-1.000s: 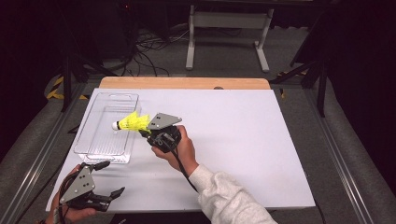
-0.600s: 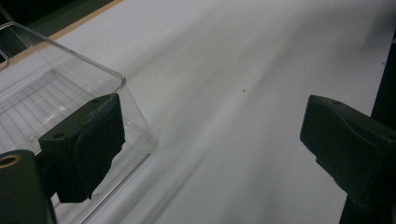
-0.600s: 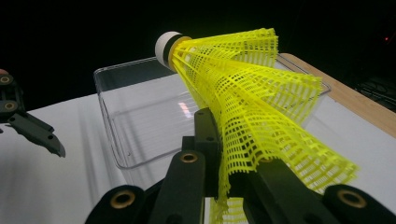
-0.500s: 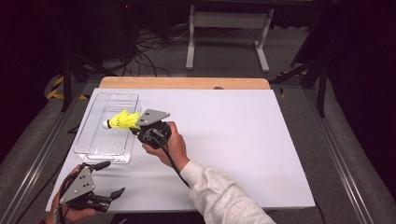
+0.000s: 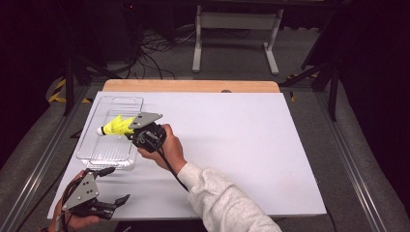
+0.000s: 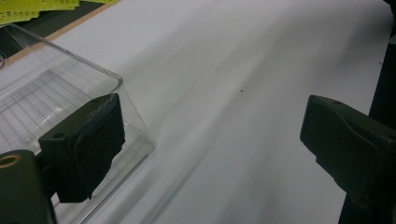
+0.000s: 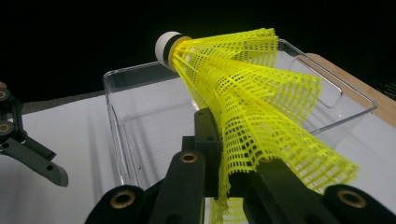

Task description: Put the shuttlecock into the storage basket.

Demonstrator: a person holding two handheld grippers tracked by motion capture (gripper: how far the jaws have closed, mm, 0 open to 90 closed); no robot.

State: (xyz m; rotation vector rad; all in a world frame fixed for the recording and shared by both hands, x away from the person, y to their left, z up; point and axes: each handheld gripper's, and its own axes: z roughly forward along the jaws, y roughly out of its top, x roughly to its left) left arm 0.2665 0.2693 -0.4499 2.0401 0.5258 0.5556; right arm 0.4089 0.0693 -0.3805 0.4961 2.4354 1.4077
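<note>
The right gripper (image 5: 129,129) pinches the yellow mesh skirt of a plastic shuttlecock (image 5: 116,126), its jaws shut on the skirt near the flared end, so the white cork nose (image 7: 164,46) points away from the hand and out over the clear plastic tray (image 5: 96,150) that sits along the left edge of the white table surface (image 5: 251,145). In the high view the shuttlecock hangs above the tray's middle, closer to its right wall than its left, and does not look to be touching the floor of the tray. The step in hand appears to be setting the shuttlecock inside the tray, and doing it well probably means carrying it a little further over the open middle, then lowering until the nose is well below the rim before the jaws part, since a light thing let go from height is likely to bounce or roll out. The mesh is soft and already bends in the grip, so squeezing harder would only crush it. The left gripper (image 5: 104,203) rests by the near left corner of the surface, jaws spread wide and holding nothing, just short of the tray's near end; it should stay clear, or it could steady the tray if that slides.
</note>
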